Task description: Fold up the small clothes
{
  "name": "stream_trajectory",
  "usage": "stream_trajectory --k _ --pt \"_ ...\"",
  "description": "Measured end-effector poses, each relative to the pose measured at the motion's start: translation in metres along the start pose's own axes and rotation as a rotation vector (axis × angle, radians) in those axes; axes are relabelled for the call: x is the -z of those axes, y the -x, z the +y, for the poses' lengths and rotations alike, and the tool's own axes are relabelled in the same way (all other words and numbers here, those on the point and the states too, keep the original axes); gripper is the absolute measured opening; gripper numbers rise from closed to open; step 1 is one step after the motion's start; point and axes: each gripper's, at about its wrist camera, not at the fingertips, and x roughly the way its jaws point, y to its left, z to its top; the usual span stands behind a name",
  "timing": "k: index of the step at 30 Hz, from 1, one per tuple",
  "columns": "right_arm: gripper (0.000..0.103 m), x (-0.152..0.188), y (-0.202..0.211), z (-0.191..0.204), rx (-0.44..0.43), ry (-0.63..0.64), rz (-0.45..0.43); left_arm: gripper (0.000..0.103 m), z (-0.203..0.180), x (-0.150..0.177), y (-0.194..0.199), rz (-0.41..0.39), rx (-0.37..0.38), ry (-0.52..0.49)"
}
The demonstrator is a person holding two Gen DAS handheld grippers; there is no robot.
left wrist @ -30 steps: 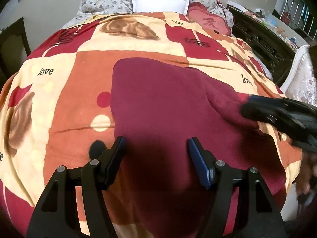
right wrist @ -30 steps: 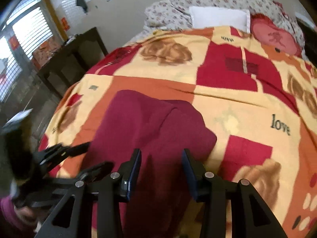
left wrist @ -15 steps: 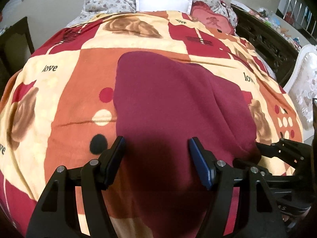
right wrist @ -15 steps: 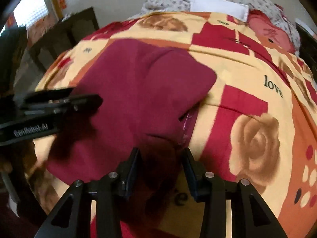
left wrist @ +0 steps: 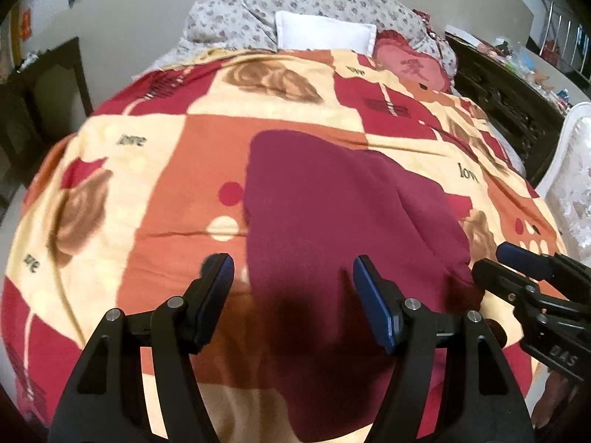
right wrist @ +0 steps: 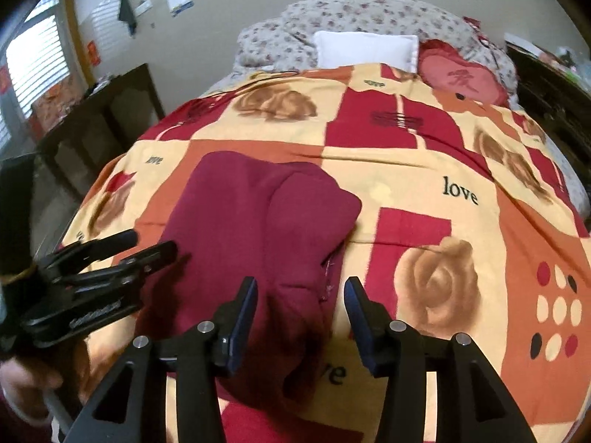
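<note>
The dark red garment lies flat on the patterned blanket, filling the centre and lower middle of the left wrist view; in the right wrist view it sits left of centre, with a folded layer on top and a raw edge showing at its right side.

The left gripper hangs over the garment's near part with its jaws well apart and nothing pinched between them. The right gripper has its jaws opening; cloth lies below the gap, but the pads do not appear to press on it.

The likely trouble: the folded layer looks loose and a little puffed, so it could slide or spring open once let go. The two grippers are close together, so a careless move could knock one against the other or drag the cloth. A pinch could also catch the soft blanket along with the garment.

Writing: "love" is printed in several places on the blanket, clearest at centre right of the right wrist view. A red cushion at upper right bears a character I cannot read. In the left wrist view, the right gripper at lower right shows partial letters, seemingly "DAS".
</note>
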Motion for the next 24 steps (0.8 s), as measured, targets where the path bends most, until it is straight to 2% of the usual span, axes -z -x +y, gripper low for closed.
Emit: stream_trajectory --k 8,10,11,12,24 --pt "0.051 0.002 0.004 0.0 0.012 -0.041 -0.053 0.067 0.004 -0.001 0.013 -0.042 -0.047 -0.013" --pt "0.06 0.002 0.006 -0.002 0.011 -0.051 -0.058 0.067 0.005 -0.001 0.014 -0.042 -0.045 -0.007" --pt "0.069 0.002 0.006 -0.003 0.01 -0.056 -0.059 0.067 0.006 -0.001 0.013 -0.039 -0.045 -0.005" --pt "0.07 0.002 0.006 -0.004 0.006 -0.062 -0.058 0.067 0.006 -0.001 0.013 -0.037 -0.047 -0.006" --pt "0.07 0.004 -0.001 0.0 -0.001 -0.038 -0.042 0.067 0.004 0.002 0.01 -0.026 -0.058 -0.015"
